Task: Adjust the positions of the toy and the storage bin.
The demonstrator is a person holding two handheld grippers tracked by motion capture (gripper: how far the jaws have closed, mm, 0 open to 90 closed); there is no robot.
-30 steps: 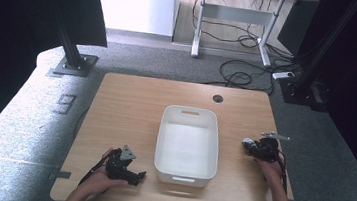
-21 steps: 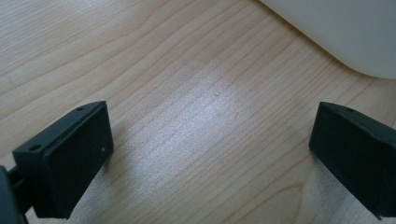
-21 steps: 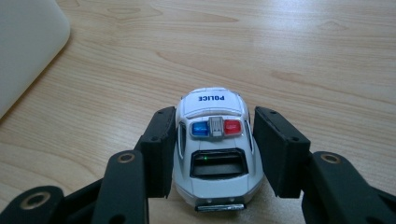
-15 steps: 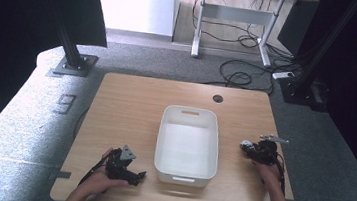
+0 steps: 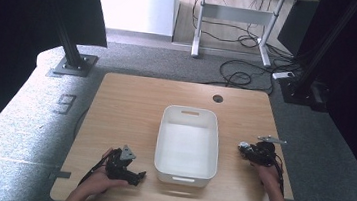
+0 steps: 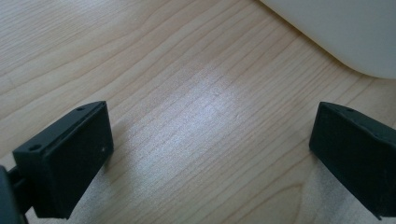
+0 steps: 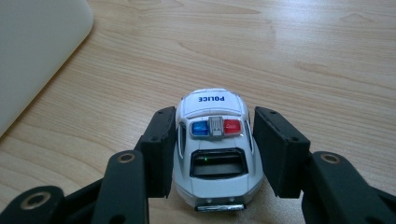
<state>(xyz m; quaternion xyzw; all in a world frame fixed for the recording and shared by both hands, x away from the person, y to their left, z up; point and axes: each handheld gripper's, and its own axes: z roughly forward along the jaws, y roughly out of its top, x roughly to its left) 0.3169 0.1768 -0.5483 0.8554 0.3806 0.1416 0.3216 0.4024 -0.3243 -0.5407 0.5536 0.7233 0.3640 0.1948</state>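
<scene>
Right hand-held gripper [image 7: 210, 154] sits near the right edge of the counter [image 5: 131, 100], jaws set either side of a white toy police car [image 7: 214, 149]. The left jaw lies against the car's side; a thin gap may remain at the right jaw, so I cannot tell whether the grip is firm. The car rests on the counter, roof lights blue and red, "POLICE" lettered on its hood, just right of the white bin [image 5: 186, 146].

Left hand-held gripper [image 5: 127, 165] lies near the front edge, left of the bin, jaws wide apart over bare wood.
</scene>
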